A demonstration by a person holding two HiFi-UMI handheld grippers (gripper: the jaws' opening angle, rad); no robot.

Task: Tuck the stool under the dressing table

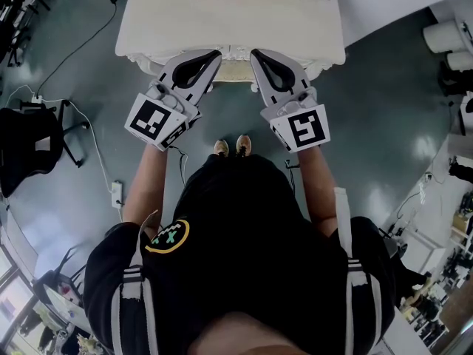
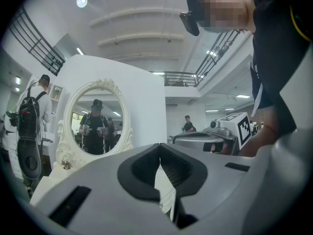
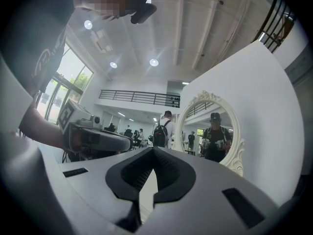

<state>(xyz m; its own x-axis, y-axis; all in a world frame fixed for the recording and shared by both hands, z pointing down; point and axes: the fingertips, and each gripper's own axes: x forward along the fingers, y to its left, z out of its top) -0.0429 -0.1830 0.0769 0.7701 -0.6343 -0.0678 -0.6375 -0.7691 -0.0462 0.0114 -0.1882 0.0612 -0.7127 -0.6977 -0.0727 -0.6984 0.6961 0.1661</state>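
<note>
Left gripper (image 1: 213,55) and right gripper (image 1: 256,54) both shut, empty, tips flanking stool (image 1: 235,72) just ahead under table (image 1: 222,13); looks stiff, lightish, so I'd push seat edge.

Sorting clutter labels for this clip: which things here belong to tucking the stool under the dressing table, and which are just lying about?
Job: dressing table; stool, a cream sliver showing under the table's front edge; left gripper and right gripper, jaws shut.
Lying about: black chair; floor power strip; white cylinders.
</note>
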